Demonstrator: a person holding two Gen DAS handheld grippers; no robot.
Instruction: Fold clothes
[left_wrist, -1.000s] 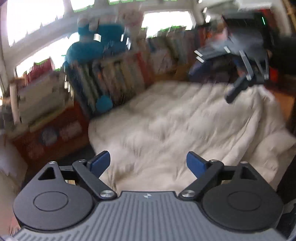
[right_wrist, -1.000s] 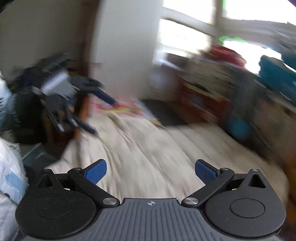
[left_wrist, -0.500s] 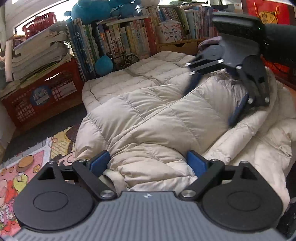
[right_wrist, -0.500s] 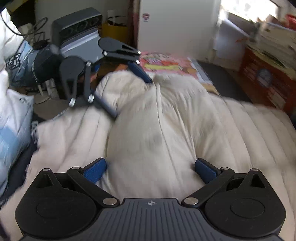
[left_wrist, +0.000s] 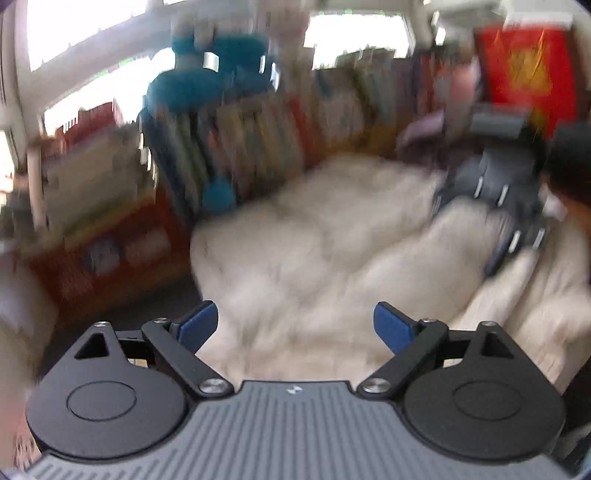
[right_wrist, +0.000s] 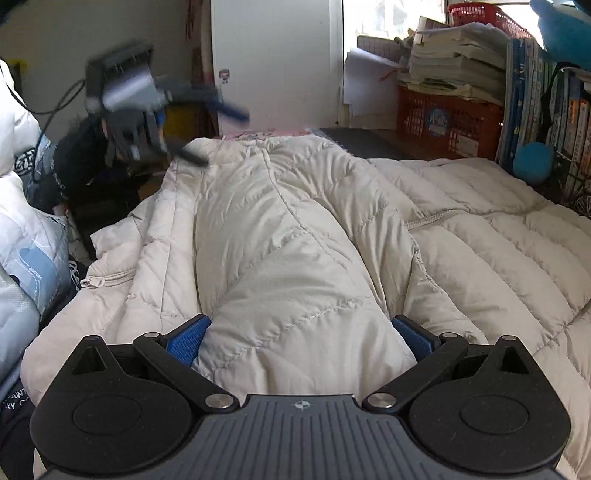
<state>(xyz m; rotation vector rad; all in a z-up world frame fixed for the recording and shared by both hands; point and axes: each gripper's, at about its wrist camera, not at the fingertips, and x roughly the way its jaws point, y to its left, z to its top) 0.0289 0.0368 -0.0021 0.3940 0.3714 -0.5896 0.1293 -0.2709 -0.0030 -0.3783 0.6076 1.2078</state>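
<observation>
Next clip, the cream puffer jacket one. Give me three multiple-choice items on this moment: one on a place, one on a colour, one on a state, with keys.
1. Where does the red mesh crate stand?
A. beside the books, under stacked papers
B. on top of the jacket
C. between the right gripper's fingers

2. What colour are the pads on the right gripper?
A. red
B. blue
C. white

3. How does the right gripper stand towards the jacket?
A. shut, well clear of it
B. open, with a quilted fold between its fingers
C. open, over bare floor

Key: 1 A, the crate sits against the upright books with papers piled on it. 2 B, both pads show blue. 3 B, the fingers are spread wide with cream padding filling the gap.
</observation>
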